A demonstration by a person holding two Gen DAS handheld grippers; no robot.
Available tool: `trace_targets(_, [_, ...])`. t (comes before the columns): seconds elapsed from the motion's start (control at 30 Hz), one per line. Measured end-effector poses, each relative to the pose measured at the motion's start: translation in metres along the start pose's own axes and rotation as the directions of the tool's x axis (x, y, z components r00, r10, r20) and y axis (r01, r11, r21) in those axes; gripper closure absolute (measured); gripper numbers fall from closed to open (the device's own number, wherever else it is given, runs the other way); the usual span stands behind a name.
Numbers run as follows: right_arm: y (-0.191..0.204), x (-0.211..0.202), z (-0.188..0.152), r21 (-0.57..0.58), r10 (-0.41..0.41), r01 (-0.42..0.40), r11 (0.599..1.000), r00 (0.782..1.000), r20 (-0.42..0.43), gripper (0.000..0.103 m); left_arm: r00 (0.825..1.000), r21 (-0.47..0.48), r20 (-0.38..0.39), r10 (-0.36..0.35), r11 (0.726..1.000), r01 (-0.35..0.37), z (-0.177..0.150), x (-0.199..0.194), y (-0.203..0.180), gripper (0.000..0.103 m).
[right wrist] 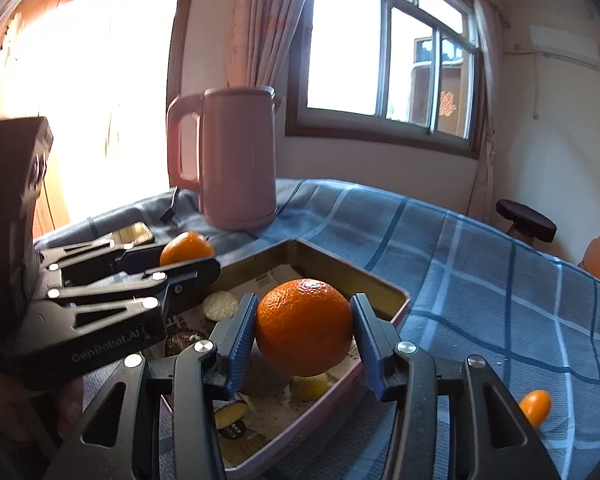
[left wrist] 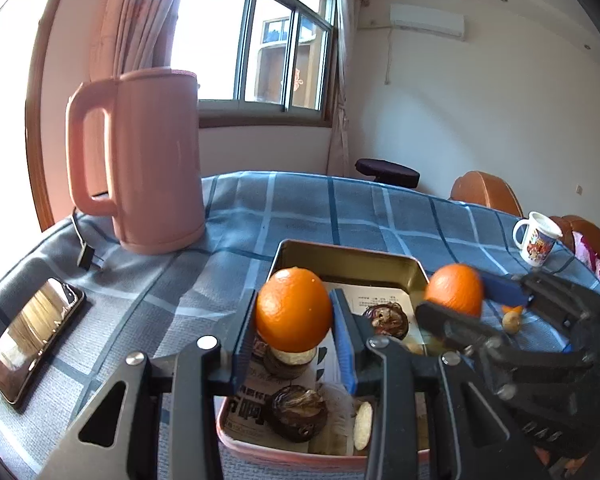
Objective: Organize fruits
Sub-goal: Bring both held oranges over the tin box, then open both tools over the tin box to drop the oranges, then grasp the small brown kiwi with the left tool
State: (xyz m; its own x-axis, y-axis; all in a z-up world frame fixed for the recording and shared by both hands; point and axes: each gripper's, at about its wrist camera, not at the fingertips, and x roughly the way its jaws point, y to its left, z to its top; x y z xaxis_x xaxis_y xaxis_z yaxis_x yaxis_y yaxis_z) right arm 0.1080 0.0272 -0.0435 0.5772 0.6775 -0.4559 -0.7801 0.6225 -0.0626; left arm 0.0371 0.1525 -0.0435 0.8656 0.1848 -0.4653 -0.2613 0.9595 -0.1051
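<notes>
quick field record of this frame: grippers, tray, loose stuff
left hand-held gripper: shut on orange, above tray
right hand-held gripper: right finger apart from second orange, above tray; grip unclear
tray: metal tin, paper-lined, holds dark round items and pale discs
small orange fruit: loose on blue checked cloth
pink kettle: upright behind tray
phone: flat on cloth
mug: upright on cloth

Pink kettle (left wrist: 148, 160) perhaps crowding tin (left wrist: 414, 268)
</notes>
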Motion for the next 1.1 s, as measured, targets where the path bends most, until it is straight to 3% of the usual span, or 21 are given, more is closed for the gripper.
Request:
trace_targets(0.3, [0.001, 0.018, -0.005, 0.003, 0.007, -0.007, 1.000, 0.998, -0.066, 0.054, 1.000, 0.024, -0.020, 0.003, 1.000, -0.002, 0.000, 0.005, -0.004, 0.062])
trace_targets(0.43, [-0.004, 0.020, -0.004, 0.010, -0.014, 0.015, 1.000, 0.998, -0.068, 0.041, 1.000, 0.015, 0.012, 0.026, 1.000, -0.026, 0.001, -0.001, -0.006, 0.031])
trace_targets(0.47, [-0.006, 0.016, -0.004, 0.016, -0.020, 0.021, 1.000, 0.998, -0.057, 0.037, 0.999, 0.011, 0.021, 0.025, 1.000, -0.025, 0.002, -0.004, -0.006, 0.029])
trace_targets(0.6, [-0.019, -0.006, -0.001, 0.031, -0.033, 0.034, 0.999, 0.999, -0.019, 0.035, 0.998, 0.017, 0.059, 0.014, 1.000, -0.015, 0.008, -0.015, -0.017, 0.026])
trace_targets(0.77, [-0.057, -0.042, -0.003, 0.048, -0.126, 0.125, 0.991, 0.992, 0.012, 0.033, 0.995, 0.070, 0.097, -0.024, 0.997, 0.017, 0.015, -0.022, -0.050, 0.016])
trace_targets(0.9, [-0.107, -0.066, -0.011, 0.133, -0.243, 0.238, 0.962, 0.970, 0.021, 0.026, 0.993, 0.141, 0.094, -0.067, 0.989, 0.054, 0.016, -0.019, -0.088, 0.016])
trace_targets(1.1, [-0.174, -0.090, -0.032, 0.297, -0.396, 0.381, 0.875, 0.918, -0.011, 0.026, 0.987, 0.229, 0.022, -0.158, 0.962, 0.149, 0.013, 0.003, -0.147, 0.016])
